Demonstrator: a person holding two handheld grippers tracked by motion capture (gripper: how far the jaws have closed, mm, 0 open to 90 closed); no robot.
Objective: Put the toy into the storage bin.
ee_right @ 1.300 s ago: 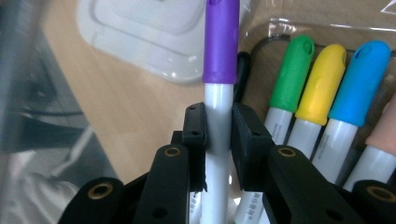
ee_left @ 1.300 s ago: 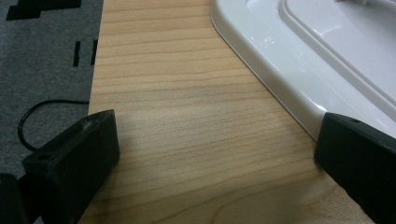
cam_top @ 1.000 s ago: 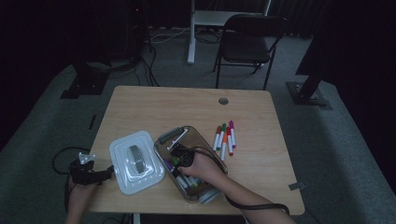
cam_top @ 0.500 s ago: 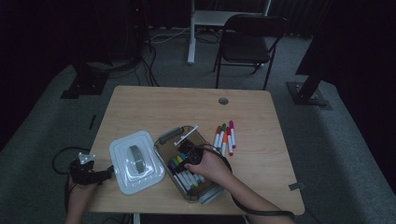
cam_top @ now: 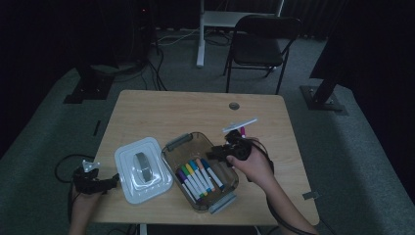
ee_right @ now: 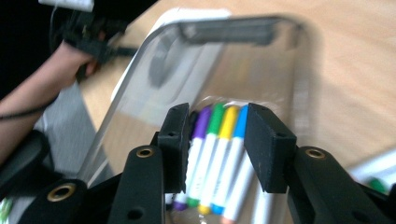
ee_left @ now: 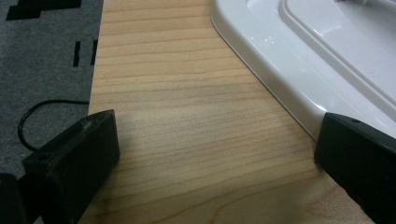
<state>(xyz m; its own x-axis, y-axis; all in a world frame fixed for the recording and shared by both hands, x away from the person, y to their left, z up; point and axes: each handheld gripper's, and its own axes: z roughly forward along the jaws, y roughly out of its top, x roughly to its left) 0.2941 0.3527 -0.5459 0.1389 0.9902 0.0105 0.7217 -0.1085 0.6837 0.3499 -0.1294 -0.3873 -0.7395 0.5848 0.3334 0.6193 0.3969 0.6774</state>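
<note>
The clear box (cam_top: pixel 199 169) near the table's (cam_top: pixel 195 107) front holds a row of markers (cam_top: pixel 199 176). My right gripper (cam_top: pixel 219 152), just opening, hangs empty above them. My left gripper (cam_top: pixel 110 181) gapes beside the white lid (cam_top: pixel 142 169).

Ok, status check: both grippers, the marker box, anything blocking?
Right gripper opening, empty, above clear box of markers. Left gripper open beside white lid. Nothing blocking.

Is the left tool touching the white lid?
Apart. Left gripper view: left tool open over bare table; white lid lies beyond the jaw.
</note>
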